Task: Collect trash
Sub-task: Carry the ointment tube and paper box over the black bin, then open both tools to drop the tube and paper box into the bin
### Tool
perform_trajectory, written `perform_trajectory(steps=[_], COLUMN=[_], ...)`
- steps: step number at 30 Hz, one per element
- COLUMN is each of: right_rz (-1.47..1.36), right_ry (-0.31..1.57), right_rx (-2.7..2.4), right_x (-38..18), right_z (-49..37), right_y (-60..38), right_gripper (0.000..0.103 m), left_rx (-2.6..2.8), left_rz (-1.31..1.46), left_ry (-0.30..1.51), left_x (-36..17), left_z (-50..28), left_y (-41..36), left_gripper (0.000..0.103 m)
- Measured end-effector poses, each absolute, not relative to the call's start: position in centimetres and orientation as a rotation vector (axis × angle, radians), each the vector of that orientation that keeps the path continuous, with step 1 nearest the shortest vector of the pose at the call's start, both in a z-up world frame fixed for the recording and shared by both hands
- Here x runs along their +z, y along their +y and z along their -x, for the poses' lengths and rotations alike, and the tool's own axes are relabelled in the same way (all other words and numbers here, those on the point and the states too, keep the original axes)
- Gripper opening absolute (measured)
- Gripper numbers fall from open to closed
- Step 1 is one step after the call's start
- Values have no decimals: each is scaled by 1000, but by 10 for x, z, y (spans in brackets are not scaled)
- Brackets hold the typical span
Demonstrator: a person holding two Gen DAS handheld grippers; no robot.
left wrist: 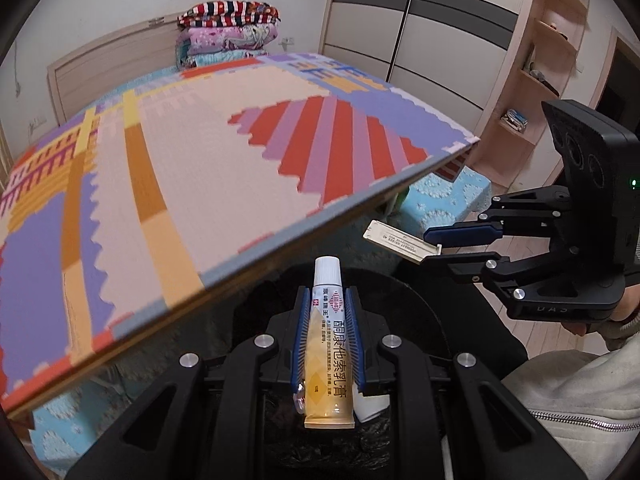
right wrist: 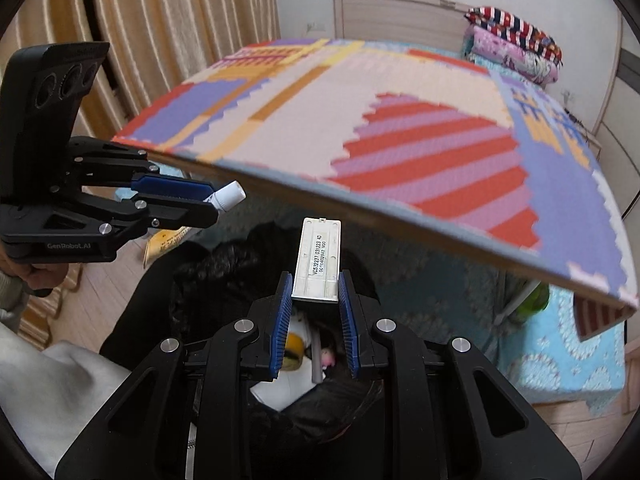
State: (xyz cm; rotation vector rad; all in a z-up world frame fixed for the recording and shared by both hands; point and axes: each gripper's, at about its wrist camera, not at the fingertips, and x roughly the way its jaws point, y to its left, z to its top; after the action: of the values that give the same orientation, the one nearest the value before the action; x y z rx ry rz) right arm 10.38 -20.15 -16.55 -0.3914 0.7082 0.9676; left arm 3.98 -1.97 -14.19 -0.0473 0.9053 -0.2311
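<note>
Left gripper [left wrist: 329, 334]: clamping ointment tube [left wrist: 330, 344], cap pointing forward.
Right gripper [right wrist: 313, 322]: gripping grey plastic strip [right wrist: 317, 260] by one end.
Location: both items hanging over black-lined trash bin [right wrist: 224, 264], beside patterned mat [left wrist: 180, 168].

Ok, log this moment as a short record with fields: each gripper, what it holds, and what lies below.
left gripper: shut on ointment tube, white cap forward
right gripper: shut on white plastic strip, printed label up
below both: black trash bag, open, trash already inside
beside: patterned foam mat on the bed
</note>
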Motion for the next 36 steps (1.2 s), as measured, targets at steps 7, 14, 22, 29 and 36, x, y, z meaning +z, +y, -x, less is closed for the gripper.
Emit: perform_trajectory(steps=[7,14,22,29,36], right_rz=[400,426,426,437,419], right_ry=[790,899,1022,1059,1046], right_rx=[964,953,944,959,968], right_x=[-197,-238,-276,-288,-284], right_z=[-111,-119,-128,-130,-131], right_y=[-194,-184,-174,-166,-167], right_gripper=[24,24,24,24,40], left_rx=[-232,-229,-221,-204,-208], left_rz=[100,111,121,147,169], left_ry=[990,1092,1190,1224,1225], left_x=[-181,-223,-261,-273,-269], left_z=[-45,-58,-68,-71,-70], left_y=[-20,-27,-33,-30,-31], left_gripper=[18,18,18,18,28])
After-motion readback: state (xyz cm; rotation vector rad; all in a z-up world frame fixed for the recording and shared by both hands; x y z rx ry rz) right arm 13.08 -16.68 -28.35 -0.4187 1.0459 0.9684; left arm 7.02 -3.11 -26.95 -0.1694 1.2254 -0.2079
